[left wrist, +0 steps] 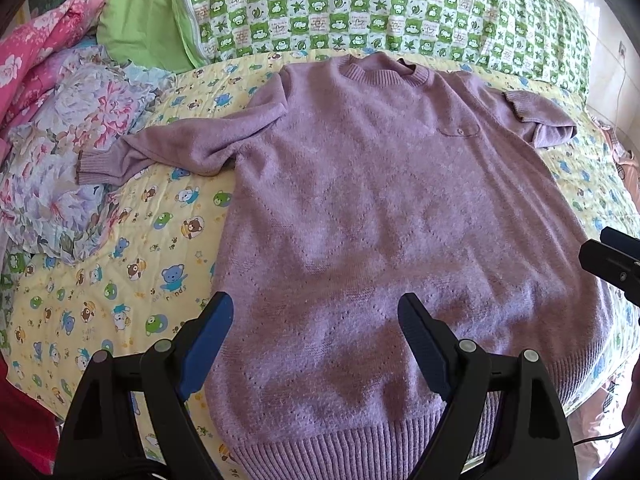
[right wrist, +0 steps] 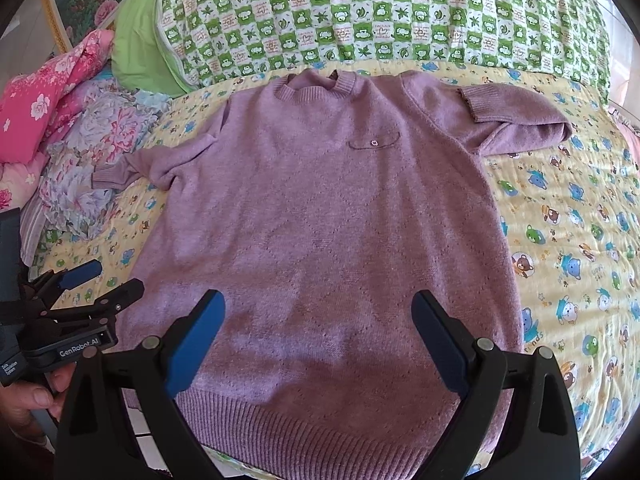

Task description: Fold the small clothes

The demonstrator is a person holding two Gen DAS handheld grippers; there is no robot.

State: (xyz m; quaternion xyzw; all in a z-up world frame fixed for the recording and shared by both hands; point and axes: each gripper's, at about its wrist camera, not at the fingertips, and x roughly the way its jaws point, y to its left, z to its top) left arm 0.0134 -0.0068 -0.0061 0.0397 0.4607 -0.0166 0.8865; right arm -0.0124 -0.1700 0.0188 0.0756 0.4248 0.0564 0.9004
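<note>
In the left wrist view the purple sweater point(left wrist: 360, 208) lies face up and spread flat on the yellow cartoon-bear quilt point(left wrist: 132, 264), neck toward the green checked pillow point(left wrist: 380, 4) and ribbed hem nearest the camera; it looks a soft, thick, limp knit that will likely sag and drag rather than slide, so a firm pinch on a ribbed edge, hem corner or sleeve cuff point(left wrist: 90, 166), seems the surest hold. The left gripper point(left wrist: 316, 320) hovers above the lower body of the garment, jaws spread wide and holding nothing. In the right wrist view the same sweater shows a ribbed crew collar point(right wrist: 316, 84), a small buttoned chest pocket point(right wrist: 374, 143), a faint diamond pattern, and its far sleeve point(right wrist: 520, 120) doubled back on itself. The right gripper point(right wrist: 318, 320) hangs over the hem area, likewise wide open and empty
</note>
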